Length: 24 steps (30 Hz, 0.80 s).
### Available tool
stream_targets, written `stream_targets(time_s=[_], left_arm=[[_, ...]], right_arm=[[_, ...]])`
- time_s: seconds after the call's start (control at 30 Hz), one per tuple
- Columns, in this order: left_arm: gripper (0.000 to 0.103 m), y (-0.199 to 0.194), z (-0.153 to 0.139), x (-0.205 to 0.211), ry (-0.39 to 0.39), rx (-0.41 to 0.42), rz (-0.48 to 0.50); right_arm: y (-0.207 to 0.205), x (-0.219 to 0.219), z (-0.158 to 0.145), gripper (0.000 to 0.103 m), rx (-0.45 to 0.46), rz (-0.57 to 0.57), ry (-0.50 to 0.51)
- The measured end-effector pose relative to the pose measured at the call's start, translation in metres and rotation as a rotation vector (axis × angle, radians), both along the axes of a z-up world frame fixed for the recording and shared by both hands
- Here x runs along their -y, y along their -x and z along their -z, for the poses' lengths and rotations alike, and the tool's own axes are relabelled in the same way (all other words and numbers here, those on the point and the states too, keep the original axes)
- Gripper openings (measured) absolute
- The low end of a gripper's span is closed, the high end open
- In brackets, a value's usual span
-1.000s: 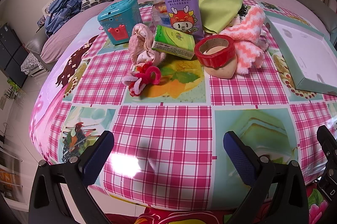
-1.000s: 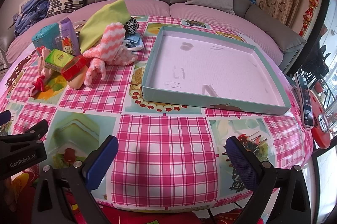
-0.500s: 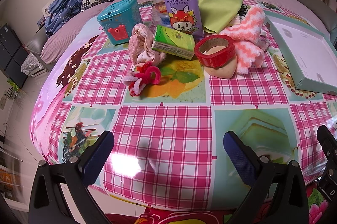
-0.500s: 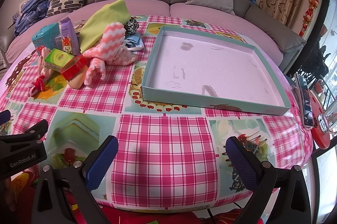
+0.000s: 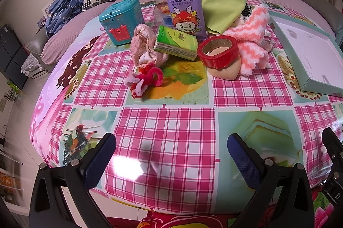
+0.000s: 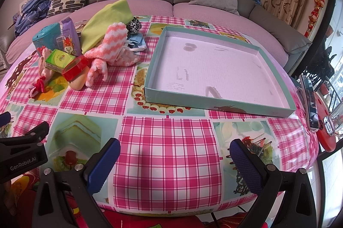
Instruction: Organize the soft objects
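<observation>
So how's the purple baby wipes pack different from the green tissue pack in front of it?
The purple baby wipes pack stands upright; the green tissue pack lies tilted on its side. The wipes pack looks larger and shows a cartoon dragon; the tissue pack is a smaller block with a round logo. Both sit in the clutter pile, untouched.

1. My left gripper [image 5: 171, 155] has two black plastic fingers [image 5: 246, 161], each faced with a dark blue pad with a fine mesh texture.
2. Silver round screw heads sit on the black frame behind each pad, and the finger arms have triangular cut-outs further back.
3. My right gripper [image 6: 174, 160] is the same build: black frame, blue meshed pads [image 6: 244, 163], silver screws.
4. In the right wrist view, the black body of my left gripper shows at the left edge, marked "GenRobot.AI" in white letters.
5. In the left wrist view, a black part of my right gripper with small screws shows at the right edge.
</observation>
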State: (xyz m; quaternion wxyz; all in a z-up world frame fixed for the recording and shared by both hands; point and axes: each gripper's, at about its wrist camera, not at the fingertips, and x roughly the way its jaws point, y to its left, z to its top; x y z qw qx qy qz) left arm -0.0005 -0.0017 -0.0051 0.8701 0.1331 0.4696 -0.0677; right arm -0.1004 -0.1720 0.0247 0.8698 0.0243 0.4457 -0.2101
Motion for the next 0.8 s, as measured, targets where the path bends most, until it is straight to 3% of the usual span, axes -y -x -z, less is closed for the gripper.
stream_targets(time_s=[0.23,0.47,0.7,0.8], left_arm=[[0.103,-0.01,-0.011,-0.025,0.138,-0.027,-0.009],[0.103,-0.037,-0.026,-0.051,0.192,0.039,-0.017],[0.103,-0.074,-0.022,-0.069,0.315,-0.019,0.038],[0.103,-0.084,-0.019,-0.072,0.321,-0.065,0.063]], right_arm=[[0.002,0.003,-0.002,0.103,0.025,-0.004,-0.024],[-0.004,0.002,-0.015,0.103,0.065,-0.075,-0.081],[-0.04,-0.014,-0.032,0.103,0.124,-0.175,-0.097],[-0.06,-0.025,-0.038,0.103,0.145,-0.236,-0.137]])
